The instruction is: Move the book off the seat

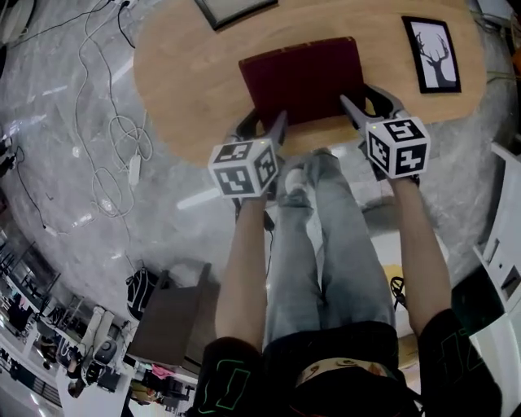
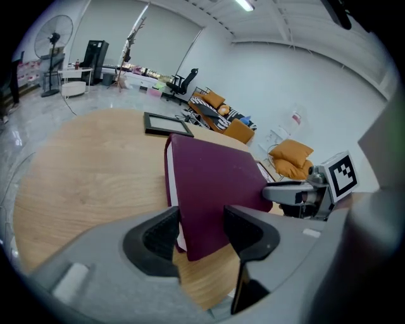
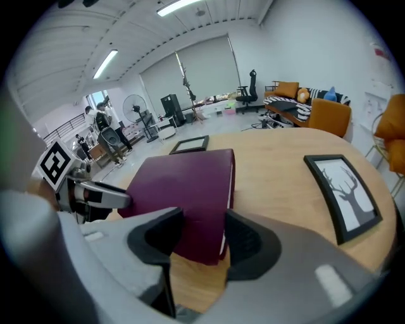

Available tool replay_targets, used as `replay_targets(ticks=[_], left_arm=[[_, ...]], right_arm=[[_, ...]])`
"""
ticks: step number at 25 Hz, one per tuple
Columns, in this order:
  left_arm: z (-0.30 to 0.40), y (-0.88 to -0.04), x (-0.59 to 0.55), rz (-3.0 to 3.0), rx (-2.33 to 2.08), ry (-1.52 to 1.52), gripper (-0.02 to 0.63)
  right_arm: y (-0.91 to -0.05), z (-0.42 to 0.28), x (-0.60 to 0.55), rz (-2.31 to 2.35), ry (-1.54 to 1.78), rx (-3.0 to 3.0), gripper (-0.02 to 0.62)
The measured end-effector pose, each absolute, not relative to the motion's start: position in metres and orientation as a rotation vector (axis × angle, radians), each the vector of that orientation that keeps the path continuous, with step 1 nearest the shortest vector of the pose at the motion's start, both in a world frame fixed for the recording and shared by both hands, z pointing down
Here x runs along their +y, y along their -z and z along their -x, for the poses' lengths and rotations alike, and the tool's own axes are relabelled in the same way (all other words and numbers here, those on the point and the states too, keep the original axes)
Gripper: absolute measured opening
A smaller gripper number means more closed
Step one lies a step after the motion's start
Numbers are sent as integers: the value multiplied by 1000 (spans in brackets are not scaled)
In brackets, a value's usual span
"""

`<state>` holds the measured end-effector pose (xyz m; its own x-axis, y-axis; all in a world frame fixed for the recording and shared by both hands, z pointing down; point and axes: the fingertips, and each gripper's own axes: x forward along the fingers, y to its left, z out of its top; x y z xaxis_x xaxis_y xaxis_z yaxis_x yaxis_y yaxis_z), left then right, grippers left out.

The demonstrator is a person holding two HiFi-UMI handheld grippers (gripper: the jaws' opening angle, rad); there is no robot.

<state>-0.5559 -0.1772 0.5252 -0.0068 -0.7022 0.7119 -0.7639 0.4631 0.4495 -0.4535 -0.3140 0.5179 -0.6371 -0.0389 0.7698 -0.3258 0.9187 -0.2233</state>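
So both grippers have the book by its near edge. The left gripper has the near left corner between its jaws. They're spread wide, with one pad against the page side and the other on the cover. The right gripper does the same on the near right corner, also wide, with the pads up against the book.

The book runs straight out ahead of both sets of jaws, over the round wooden table. From the left gripper view its near end looks a bit raised off the wood, but I can't tell if the far end is touching.

The cover is plain dark maroon. The only print I can see is the black-and-white square markers on the gripper cubes.

Off to the right of the right jaws, well clear of the book, a black-framed picture of a stag's head with antlers lies flat on the table. Beyond the book's far end, left of it, is another dark frame, too cut off to see what's in it.
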Motion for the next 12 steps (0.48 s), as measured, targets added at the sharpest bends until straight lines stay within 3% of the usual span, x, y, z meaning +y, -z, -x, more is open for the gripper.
replay_targets(ticks=[12], left_arm=[[567, -530, -200, -1127, -1753, -109, 225]], right_arm=[[-531, 469, -346, -84, -382, -2181, 230]])
